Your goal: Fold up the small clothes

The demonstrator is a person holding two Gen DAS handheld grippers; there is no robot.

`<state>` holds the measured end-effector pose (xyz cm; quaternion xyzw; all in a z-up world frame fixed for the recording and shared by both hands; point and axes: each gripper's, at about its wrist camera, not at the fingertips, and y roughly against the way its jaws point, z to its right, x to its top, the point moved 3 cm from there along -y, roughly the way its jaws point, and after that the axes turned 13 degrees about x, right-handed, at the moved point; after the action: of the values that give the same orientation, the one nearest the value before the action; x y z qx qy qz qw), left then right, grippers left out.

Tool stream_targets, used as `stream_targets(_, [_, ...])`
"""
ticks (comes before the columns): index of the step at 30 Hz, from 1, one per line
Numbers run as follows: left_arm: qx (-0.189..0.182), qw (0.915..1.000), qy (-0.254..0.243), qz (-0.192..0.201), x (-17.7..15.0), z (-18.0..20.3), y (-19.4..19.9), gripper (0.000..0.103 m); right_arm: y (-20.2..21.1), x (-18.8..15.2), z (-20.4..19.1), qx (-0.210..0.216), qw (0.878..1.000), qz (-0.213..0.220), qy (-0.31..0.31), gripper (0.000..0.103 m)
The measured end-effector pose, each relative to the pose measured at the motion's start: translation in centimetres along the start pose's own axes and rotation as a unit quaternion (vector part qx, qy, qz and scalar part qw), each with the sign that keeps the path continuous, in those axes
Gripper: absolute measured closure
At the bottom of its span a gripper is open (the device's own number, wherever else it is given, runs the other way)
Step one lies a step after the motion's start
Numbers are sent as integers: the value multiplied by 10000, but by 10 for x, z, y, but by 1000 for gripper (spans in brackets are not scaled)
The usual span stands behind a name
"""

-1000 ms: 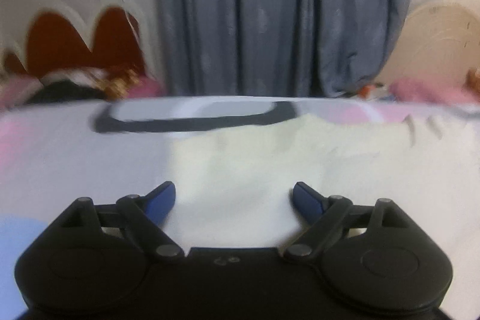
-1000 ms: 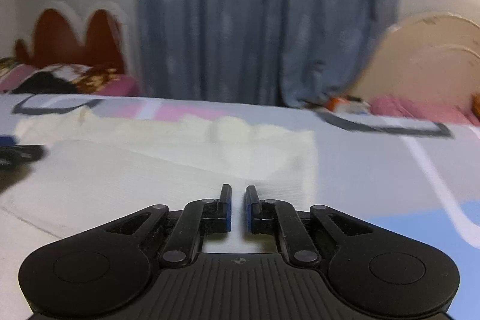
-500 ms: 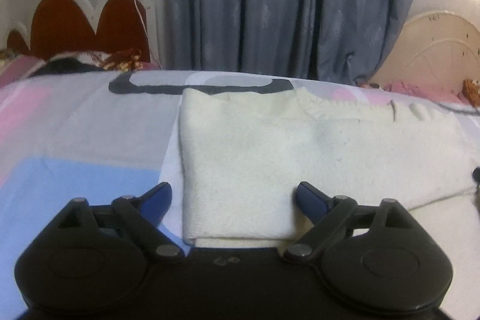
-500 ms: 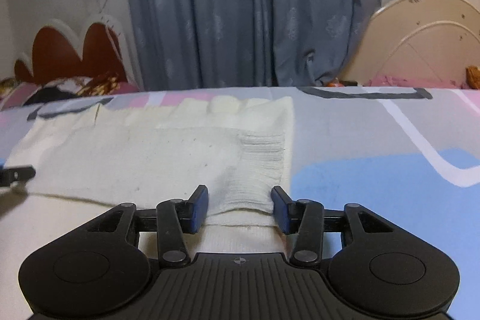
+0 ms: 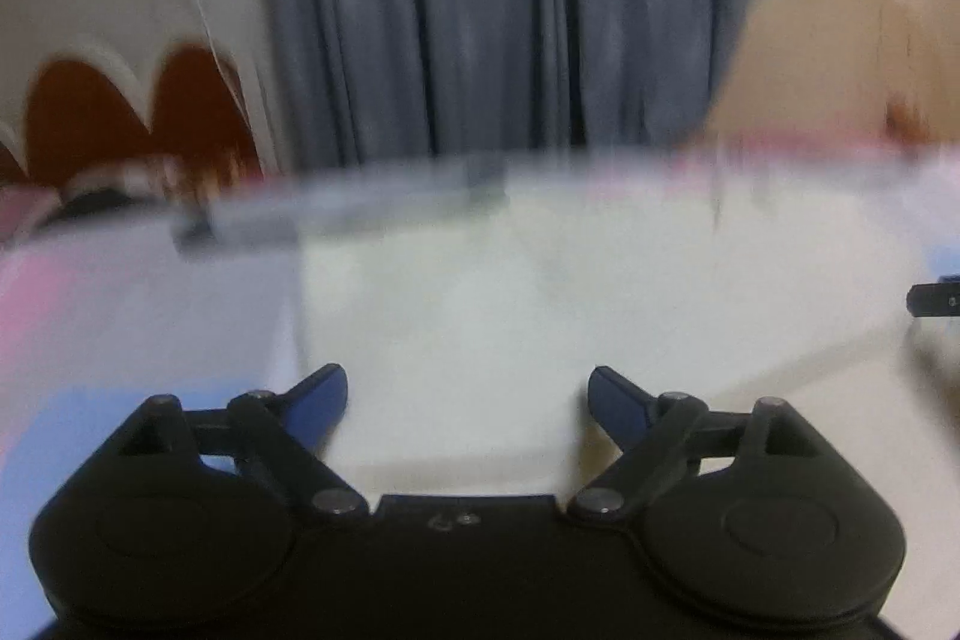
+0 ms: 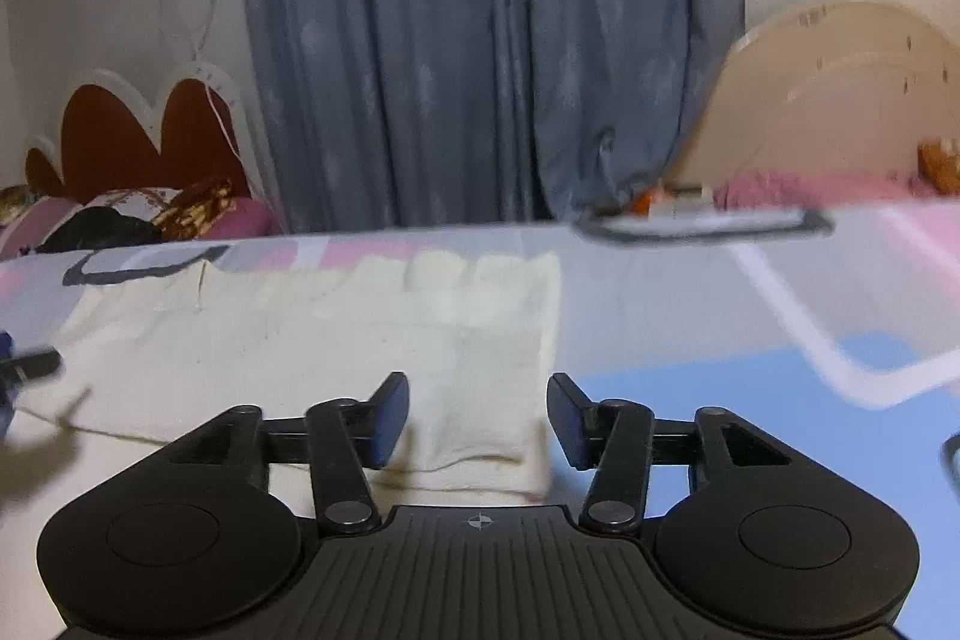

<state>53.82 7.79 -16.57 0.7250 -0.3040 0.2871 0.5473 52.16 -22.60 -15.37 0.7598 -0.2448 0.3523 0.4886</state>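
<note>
Cream sweater [image 6: 300, 340] edge between parted right hand-held gripper [image 6: 478, 415] fingers.

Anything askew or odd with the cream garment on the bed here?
Nothing stands out. The cream knit garment lies flat on the patterned bedsheet, edges fairly straight. The left view is motion-blurred, so fine detail there cannot be judged.

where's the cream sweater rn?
The cream sweater lies flat on the patterned bedsheet, its cuff end between the open right gripper fingers, ahead of the open left gripper.

The left gripper [image 5: 467, 391], fingers [image 5: 318, 394] spread, hovers over a blurred cream garment [image 5: 540, 292].
</note>
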Motion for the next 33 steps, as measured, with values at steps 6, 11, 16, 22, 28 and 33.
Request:
stream_targets(6, [-89,9987,397,311,5,-23,22,16,13,-2,-17,-264,9982,148,512,67])
stream_targets(11, [-24,9998,179,-78,-3,-18,7,13,-14,-17,-15,-379,9976,-331,476,66])
stream_targets(16, [65,9999,46,84,-18,-22,42,20,19,-16,-25,-340,9980,-222,482,66])
stream_targets(22, [-17,10000,-67,12,-44,-19,77,19,60,-48,-32,-368,9983,-394,241,66])
stream_targets(28, [183,9996,-197,-32,-66,-22,109,16,108,-76,-51,-269,9981,-519,173,66])
stream_targets(33, [379,9990,-189,-157,-87,-19,137,16,139,-94,-56,-137,9981,-572,172,66])
